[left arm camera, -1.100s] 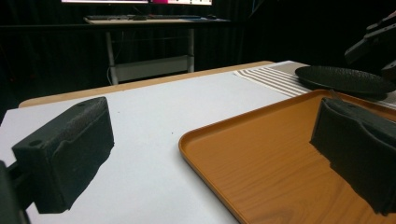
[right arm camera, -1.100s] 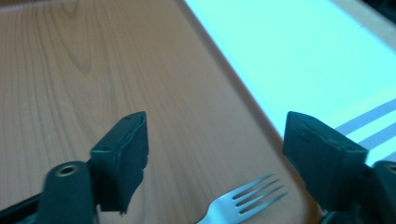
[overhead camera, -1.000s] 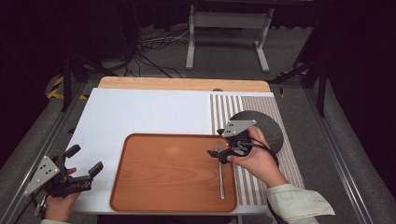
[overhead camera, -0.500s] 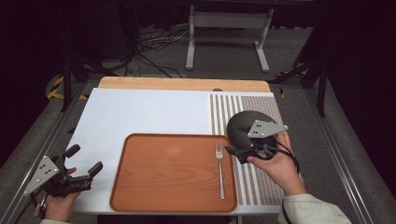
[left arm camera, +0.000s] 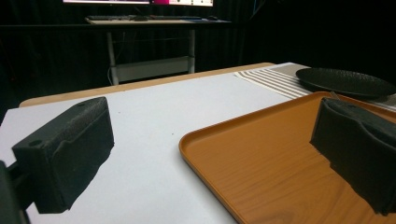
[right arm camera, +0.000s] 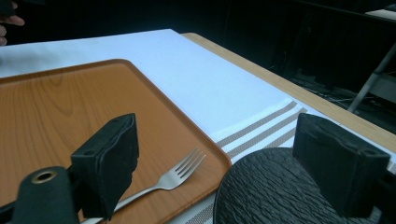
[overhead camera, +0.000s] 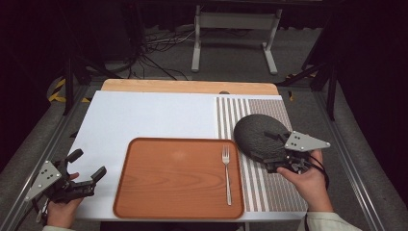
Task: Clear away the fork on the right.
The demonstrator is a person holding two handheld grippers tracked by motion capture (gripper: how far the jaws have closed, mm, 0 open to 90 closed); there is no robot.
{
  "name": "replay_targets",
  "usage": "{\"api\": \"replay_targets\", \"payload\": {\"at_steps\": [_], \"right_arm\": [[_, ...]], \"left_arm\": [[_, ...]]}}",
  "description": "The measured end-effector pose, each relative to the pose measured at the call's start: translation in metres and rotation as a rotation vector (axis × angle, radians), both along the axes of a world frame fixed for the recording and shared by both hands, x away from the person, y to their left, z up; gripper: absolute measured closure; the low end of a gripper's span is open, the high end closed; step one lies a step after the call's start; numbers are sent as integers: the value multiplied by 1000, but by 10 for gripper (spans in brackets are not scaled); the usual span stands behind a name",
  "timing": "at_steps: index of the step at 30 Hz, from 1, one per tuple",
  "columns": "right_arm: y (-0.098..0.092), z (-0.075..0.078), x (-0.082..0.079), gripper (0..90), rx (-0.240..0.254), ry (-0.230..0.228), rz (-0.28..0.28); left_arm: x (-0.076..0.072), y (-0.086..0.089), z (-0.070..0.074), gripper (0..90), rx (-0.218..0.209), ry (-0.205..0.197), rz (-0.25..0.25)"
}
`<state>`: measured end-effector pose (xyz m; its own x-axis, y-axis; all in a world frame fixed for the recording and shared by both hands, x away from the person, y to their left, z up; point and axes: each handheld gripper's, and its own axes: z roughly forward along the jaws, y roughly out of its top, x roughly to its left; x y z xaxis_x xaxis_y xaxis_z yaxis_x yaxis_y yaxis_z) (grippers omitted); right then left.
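1. Left tongs [overhead camera: 86, 166] are held at the counter's [overhead camera: 154, 115] near-left corner, jaws spread wide and holding nothing.
2. A tray [overhead camera: 178, 180] lies at the middle of the near edge on the white sheet.
3. A fork [overhead camera: 226, 173] lies along the tray's right side, tines toward the far edge.
4. A dark plate [overhead camera: 257, 134] rests on the striped mat [overhead camera: 231, 113] by the right edge.
5. Right tongs [overhead camera: 269, 151] hang over the plate's near rim, jaws wide, empty.
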<state>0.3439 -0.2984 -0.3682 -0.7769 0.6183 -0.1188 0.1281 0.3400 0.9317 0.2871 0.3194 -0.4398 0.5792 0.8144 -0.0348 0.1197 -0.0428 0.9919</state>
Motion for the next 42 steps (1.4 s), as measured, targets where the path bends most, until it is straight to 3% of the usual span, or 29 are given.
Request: {"api": "replay_targets", "payload": {"at_steps": [19,28,42], "right_arm": [[-36,-41,-13,153,105,-12,-49],[-46,-57,-16,158,114,-1,-69],[-51,-80,-21,144,102,54,-89]], "left_arm": [[0,-1,0,2,3,-2,2],[0,0,0,1,5,-4,4],[1,0,-2,2,3,-2,4]]}}
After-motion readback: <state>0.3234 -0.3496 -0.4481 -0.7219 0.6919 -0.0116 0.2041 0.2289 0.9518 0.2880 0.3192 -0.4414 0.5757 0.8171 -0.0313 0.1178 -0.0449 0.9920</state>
